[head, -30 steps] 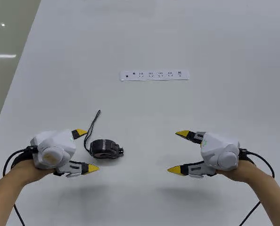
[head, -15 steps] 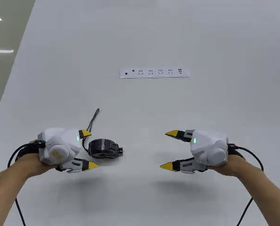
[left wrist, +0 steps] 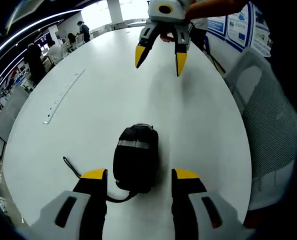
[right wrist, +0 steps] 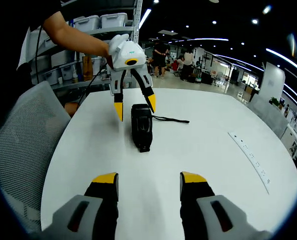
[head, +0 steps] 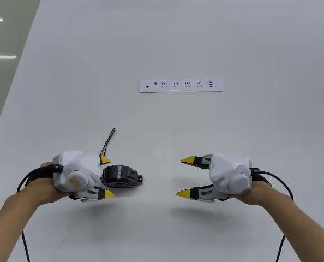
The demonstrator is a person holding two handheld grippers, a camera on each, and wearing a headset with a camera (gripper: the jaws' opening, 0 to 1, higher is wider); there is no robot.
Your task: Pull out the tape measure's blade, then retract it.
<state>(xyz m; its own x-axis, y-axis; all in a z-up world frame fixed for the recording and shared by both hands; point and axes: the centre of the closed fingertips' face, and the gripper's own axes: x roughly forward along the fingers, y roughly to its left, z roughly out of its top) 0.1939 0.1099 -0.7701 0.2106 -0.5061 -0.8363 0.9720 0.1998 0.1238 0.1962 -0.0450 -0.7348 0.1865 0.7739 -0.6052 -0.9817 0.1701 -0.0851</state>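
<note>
Head view showed a white table (head: 244, 49) with a black tape measure (head: 120, 174) lying on its side near the person's left hand. The left hand-held gripper (head: 106, 176) stood with its yellow-tipped jaws spread wide, one on either side of the tape measure's rear end. Left gripper view showed the case (left wrist: 135, 157) lying between the two tips, with a strip of bare table on each side, so neither jaw touched it. A grey band crossed the top of the case, and any writing on it was too blurred to read. A thin black wrist strap (head: 107, 141) trailed from the case across the table, away from the person. Right gripper view showed the blade tip (right wrist: 144, 148) sitting at the mouth of the case, not yet pulled out and pointing toward the right hand-held gripper (head: 186, 177). That gripper hovered near the tape measure but apart from it, its jaws wide and holding nothing. A white power strip (head: 180, 85) lay flat farther up the table, well apart from both grippers, and the marks beside its sockets were too small to read. A grey mesh chair (right wrist: 23, 145) stood at the table's edge. Blue-and-white wall posters (left wrist: 238, 27) carried lettering too small to make out. Lidded storage bins (right wrist: 98, 21) sat on a shelf behind the person.
</note>
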